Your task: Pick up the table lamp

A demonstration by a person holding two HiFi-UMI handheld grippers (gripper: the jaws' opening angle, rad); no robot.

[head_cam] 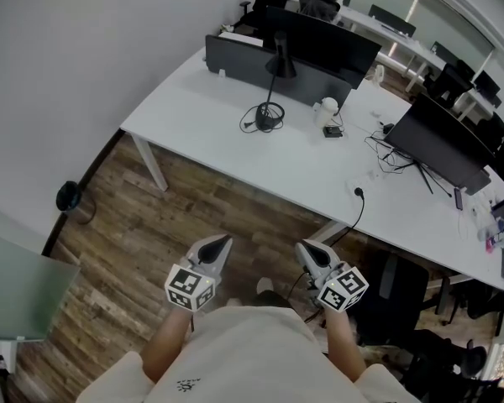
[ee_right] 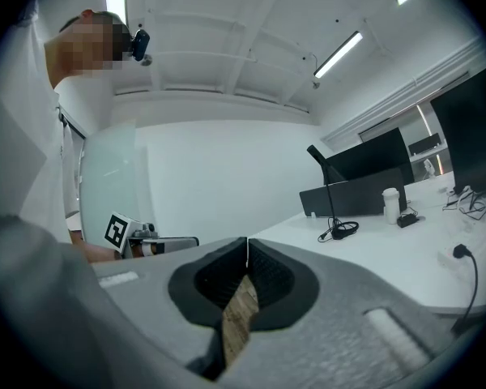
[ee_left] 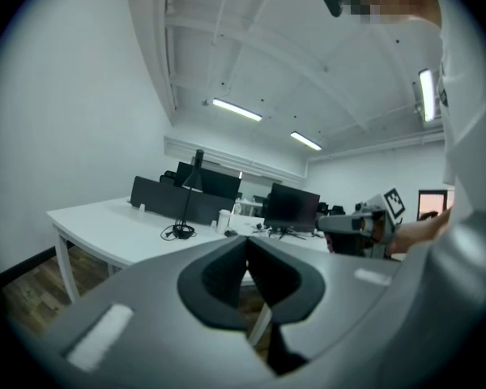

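Table lamp (head_cam: 274, 91) stands on the white desk (head_cam: 227, 154), toward its far left part, just in front of a dark divider panel (head_cam: 239, 60). It is black and thin, so its stem and shade are hard to separate from the dark panel and the monitor (head_cam: 328, 44) behind it. Its round base is partly covered by a coil of black cable (head_cam: 263, 120), and where this cable runs afterwards cannot be told. A white cup (head_cam: 328, 109) is near the lamp on its right side; what is inside does not show.

Between the lamp and the near edge of the desk lies a wide bare stretch of white top. The desk corner with one white leg (head_cam: 149, 162) is to the left of the lamp, and brown wooden floor (head_cam: 151, 250) spreads from this edge to the person. By the wall on the floor stands a small black bin (head_cam: 70, 196); its content is too dark to make out. The right end of the desk, with more screens and cables, is cut off by the picture border.

The left gripper (head_cam: 223, 243) and the right gripper (head_cam: 308, 249) are both low before the person's body, over the floor and well apart from the desk. Both have their jaws clenched together with nothing between them.
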